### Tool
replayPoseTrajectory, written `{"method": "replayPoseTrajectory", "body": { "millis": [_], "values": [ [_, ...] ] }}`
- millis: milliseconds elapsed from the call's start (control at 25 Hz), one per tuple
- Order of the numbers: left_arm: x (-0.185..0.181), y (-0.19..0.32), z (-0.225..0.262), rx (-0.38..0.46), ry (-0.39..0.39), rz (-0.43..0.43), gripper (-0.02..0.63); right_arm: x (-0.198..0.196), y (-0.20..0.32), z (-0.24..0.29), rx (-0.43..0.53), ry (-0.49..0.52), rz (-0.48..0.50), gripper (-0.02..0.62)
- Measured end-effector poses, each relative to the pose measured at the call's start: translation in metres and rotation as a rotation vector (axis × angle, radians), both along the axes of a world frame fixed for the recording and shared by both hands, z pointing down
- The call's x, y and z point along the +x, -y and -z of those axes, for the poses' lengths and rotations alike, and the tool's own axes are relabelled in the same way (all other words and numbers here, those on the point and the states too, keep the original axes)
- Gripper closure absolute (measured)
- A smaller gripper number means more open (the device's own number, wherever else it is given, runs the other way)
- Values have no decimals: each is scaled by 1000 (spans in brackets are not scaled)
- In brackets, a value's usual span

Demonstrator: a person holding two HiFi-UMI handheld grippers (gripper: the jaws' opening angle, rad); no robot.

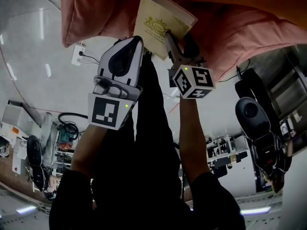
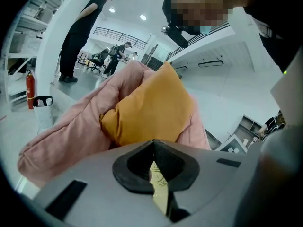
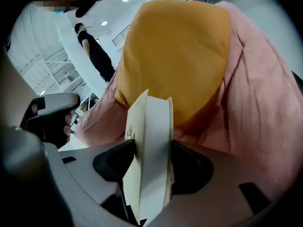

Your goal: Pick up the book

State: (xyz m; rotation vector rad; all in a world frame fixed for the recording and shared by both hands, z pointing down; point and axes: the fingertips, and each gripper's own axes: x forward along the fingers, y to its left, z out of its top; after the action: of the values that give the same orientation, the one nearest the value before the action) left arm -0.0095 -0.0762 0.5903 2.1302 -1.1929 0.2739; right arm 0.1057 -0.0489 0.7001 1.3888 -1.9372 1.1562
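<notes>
The book (image 1: 163, 20) is cream with a gold crest on its cover, and it hangs above the pink blanket (image 1: 240, 28). My right gripper (image 1: 169, 35) is shut on it: in the right gripper view both dark pads press on the covers of the upright book (image 3: 151, 145). My left gripper (image 1: 138, 41) reaches the book's lower left edge. In the left gripper view its pads are closed around a thin strip of the printed cover (image 2: 158, 186). An orange pillow (image 3: 175, 56) lies on the blanket (image 3: 265, 103) behind the book.
The blanket (image 2: 61, 126) is bunched around the pillow (image 2: 151, 108). A person in black (image 2: 80, 32) stands at the back, beside a red fire extinguisher (image 2: 31, 89). A wall socket (image 1: 78, 54) and black equipment (image 1: 254, 114) show around the arms.
</notes>
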Motion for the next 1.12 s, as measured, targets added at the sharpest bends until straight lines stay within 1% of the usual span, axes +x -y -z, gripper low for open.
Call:
{"method": "replayPoseTrajectory", "body": {
  "millis": [200,360,560,680,920,1120],
  "values": [
    [-2,-7,-2,6,-2,0,598,2,-5,1,8,-17,-31,348],
    [-3,-12,5,12,-8,4,598,0,-8,9,16,-22,-32,350],
    [-4,-16,19,39,-9,14,597,1,-10,25,52,-47,-32,351],
    [-12,-26,36,53,-6,24,598,-1,-19,44,73,-58,-42,353],
    [-10,-22,66,96,7,36,598,7,-14,75,118,-68,-51,354],
    [-10,-19,107,133,6,34,598,5,-10,109,158,-67,-65,356]
  ]
}}
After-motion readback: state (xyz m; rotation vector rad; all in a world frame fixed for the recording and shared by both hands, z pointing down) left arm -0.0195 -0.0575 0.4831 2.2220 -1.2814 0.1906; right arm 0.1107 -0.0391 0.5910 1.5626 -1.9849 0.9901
